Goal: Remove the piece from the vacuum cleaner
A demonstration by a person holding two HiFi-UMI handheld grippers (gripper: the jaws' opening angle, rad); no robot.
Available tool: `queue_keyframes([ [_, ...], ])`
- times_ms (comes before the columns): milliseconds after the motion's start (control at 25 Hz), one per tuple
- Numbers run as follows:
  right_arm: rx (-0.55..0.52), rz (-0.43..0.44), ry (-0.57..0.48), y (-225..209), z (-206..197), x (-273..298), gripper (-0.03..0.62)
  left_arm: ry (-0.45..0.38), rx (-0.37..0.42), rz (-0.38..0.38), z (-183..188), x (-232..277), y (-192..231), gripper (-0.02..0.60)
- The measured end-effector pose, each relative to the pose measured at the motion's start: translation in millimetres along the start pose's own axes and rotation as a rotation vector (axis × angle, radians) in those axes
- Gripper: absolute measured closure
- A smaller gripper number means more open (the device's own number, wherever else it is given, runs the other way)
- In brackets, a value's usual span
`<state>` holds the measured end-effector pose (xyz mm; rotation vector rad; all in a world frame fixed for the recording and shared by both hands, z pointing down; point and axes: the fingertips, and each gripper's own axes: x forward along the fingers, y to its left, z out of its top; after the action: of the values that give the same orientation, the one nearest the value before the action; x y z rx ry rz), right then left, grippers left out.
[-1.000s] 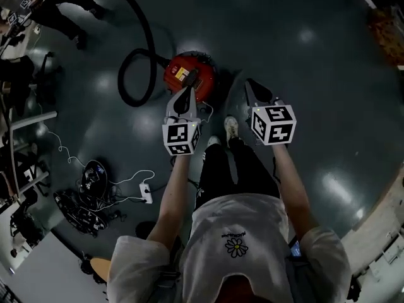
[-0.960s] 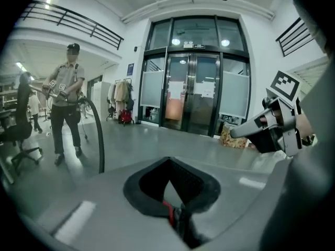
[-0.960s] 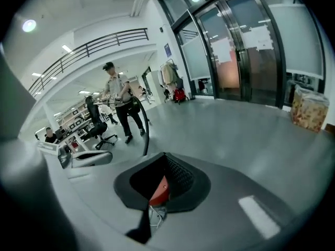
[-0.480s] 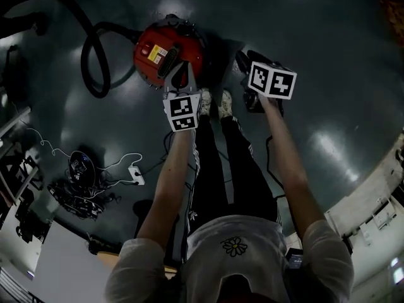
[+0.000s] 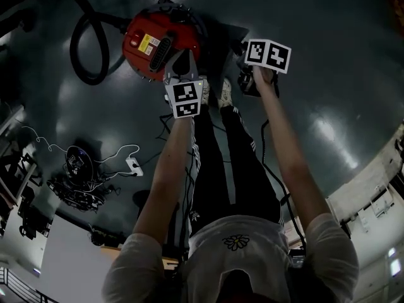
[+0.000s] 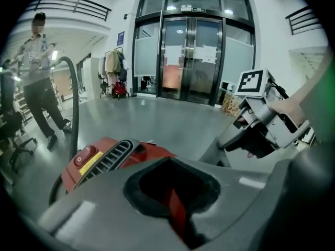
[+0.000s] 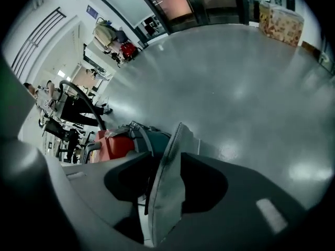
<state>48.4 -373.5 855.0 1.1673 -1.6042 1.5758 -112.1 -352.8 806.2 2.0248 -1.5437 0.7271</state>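
The red canister vacuum cleaner (image 5: 158, 40) stands on the dark floor, with its black hose (image 5: 85, 43) looping off to the left. It also shows low in the left gripper view as the vacuum cleaner (image 6: 104, 158) with its vent grille and red switch. My left gripper (image 5: 182, 55) hovers over its near top edge, jaws together with nothing seen between them. My right gripper (image 5: 245, 71) is to the right of the vacuum, apart from it, its tip mostly hidden by its cube. In its own view, the right gripper (image 7: 179, 127) is shut and empty, with the vacuum (image 7: 112, 143) behind.
My own shoes (image 5: 224, 92) stand just behind the vacuum. A power strip (image 5: 132, 165) and a cable bundle (image 5: 79, 191) lie at left. A person (image 6: 36, 82) stands by the hose. Glass doors (image 6: 188, 51) are far ahead, and boxes (image 7: 282, 17) sit at far right.
Both grippers have moved forward to the vacuum, which now lies closer and higher in the head view. The left gripper now reaches over its top; the right has come alongside.
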Motion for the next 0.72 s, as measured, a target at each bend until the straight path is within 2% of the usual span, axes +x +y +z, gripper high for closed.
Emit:
queue_keyframes([
  [160,0.022,-0.017,0.029,-5,2,23,0.407,0.068,0.061,0.000,-6,6,-4,0.580],
  [360,0.051,-0.060,0.095,-12,-7,44,0.422,0.095,0.032,-0.041,-8,7,-6,0.580],
  [440,0.064,-0.085,0.123,-16,-13,50,0.470,0.096,0.029,-0.043,-9,9,-5,0.580],
  [480,0.065,-0.097,0.133,-17,-16,53,0.515,0.095,0.030,-0.043,-10,9,-5,0.580],
  [560,0.032,-0.112,0.127,-16,-18,54,0.554,0.095,0.032,-0.043,-10,9,-4,0.580],
  [720,-0.111,-0.175,0.080,-14,-17,45,0.559,0.091,0.033,-0.046,-7,8,-5,0.580],
])
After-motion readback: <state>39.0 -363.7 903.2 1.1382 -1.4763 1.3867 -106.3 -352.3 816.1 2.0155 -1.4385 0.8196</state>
